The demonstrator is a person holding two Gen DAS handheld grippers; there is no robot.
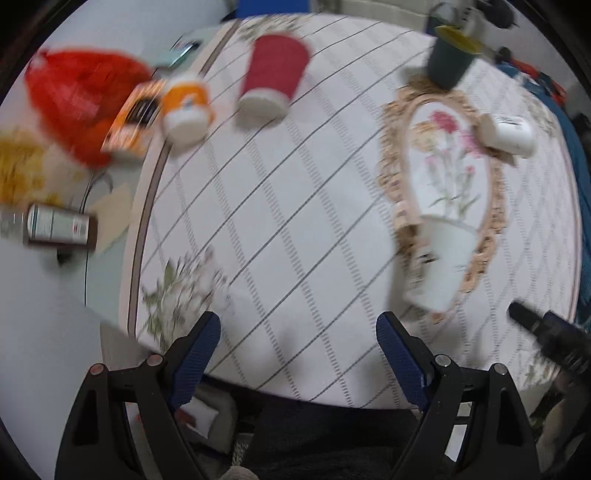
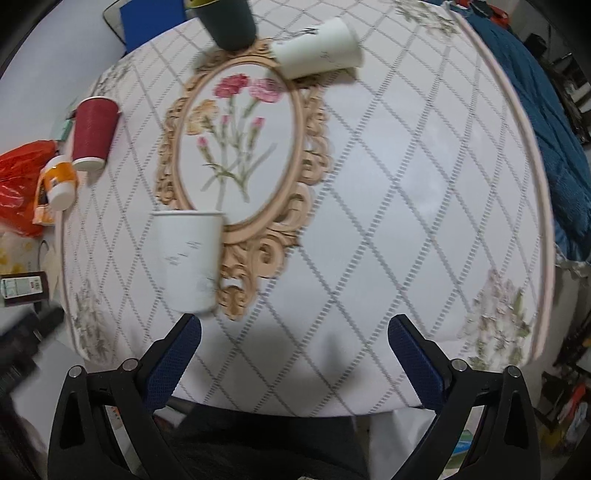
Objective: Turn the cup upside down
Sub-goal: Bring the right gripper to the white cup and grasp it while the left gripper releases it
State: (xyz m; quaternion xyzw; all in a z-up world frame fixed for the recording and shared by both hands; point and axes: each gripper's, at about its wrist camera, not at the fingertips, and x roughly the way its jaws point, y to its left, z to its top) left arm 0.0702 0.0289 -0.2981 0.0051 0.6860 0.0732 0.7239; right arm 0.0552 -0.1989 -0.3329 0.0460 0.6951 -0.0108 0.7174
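Several cups stand on a white quilted tablecloth (image 2: 388,206). A white paper cup (image 2: 190,258) stands upright at the near edge of the oval flower motif (image 2: 236,147), just beyond my right gripper's left finger; it also shows in the left wrist view (image 1: 441,262). A red cup (image 2: 94,133) (image 1: 271,74) stands upright at the far left. A dark green cup (image 2: 229,22) (image 1: 450,61) stands at the back. Another white cup (image 2: 319,48) (image 1: 508,133) lies on its side. My left gripper (image 1: 298,343) and right gripper (image 2: 294,347) are both open and empty, near the table's front edge.
An orange and white bottle (image 2: 57,181), a red plastic bag (image 2: 18,184) and a dark brown bottle (image 1: 59,227) lie off the cloth's left edge. A blue cloth (image 2: 554,147) lies to the right. Part of the other gripper (image 1: 554,339) shows at the right in the left wrist view.
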